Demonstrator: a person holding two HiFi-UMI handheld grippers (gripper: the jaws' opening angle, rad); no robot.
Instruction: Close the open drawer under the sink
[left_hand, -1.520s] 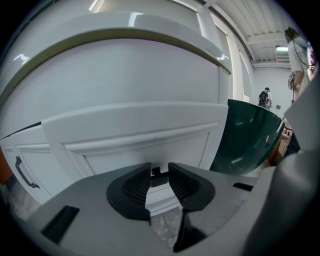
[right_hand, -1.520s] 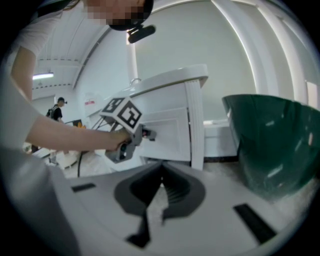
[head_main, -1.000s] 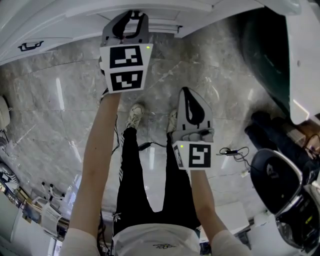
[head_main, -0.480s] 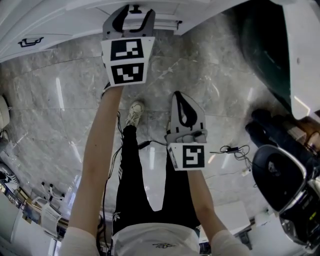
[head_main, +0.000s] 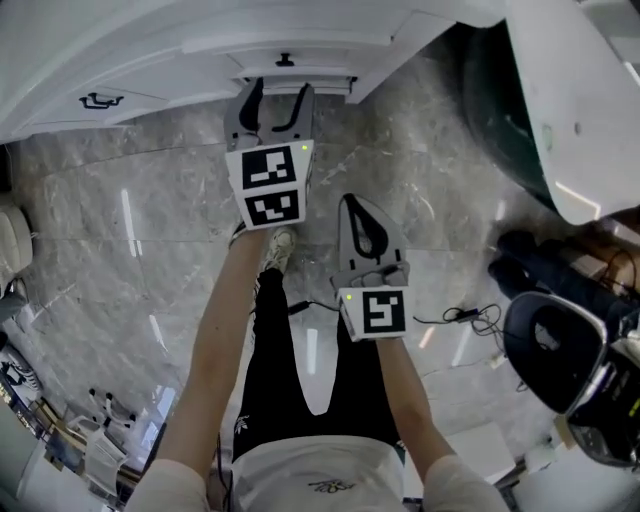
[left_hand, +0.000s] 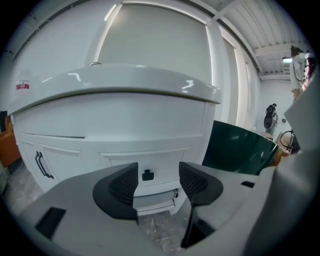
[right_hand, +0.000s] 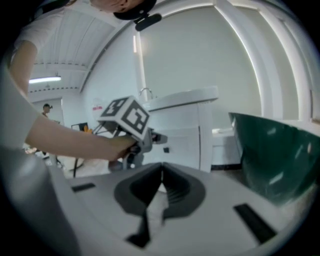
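The white vanity (head_main: 190, 55) runs along the top of the head view. Its drawer front (left_hand: 150, 167) carries a small black knob (head_main: 285, 60) (left_hand: 147, 175) and looks about flush with the cabinet face. A lower white section (left_hand: 156, 199) juts out a little beneath it. My left gripper (head_main: 276, 96) (left_hand: 158, 182) hangs a short way in front of the knob. Its jaws have just been opening and stand wide, with nothing between them. My right gripper (head_main: 366, 205) (right_hand: 161, 182) is lower and to the right over the floor, with its pads together and nothing held.
The floor is grey marble (head_main: 120, 230). A black door handle (head_main: 98, 100) (left_hand: 42, 165) sits left of the drawer. A dark green bin (head_main: 500, 110) (left_hand: 240, 147) stands right of the vanity, with a black chair (head_main: 550, 350) and cables (head_main: 465, 315) nearer.
The left gripper has come back from the cabinet and its jaws have spread wider. The right gripper has shifted slightly and stays shut. More of the vanity front now shows.
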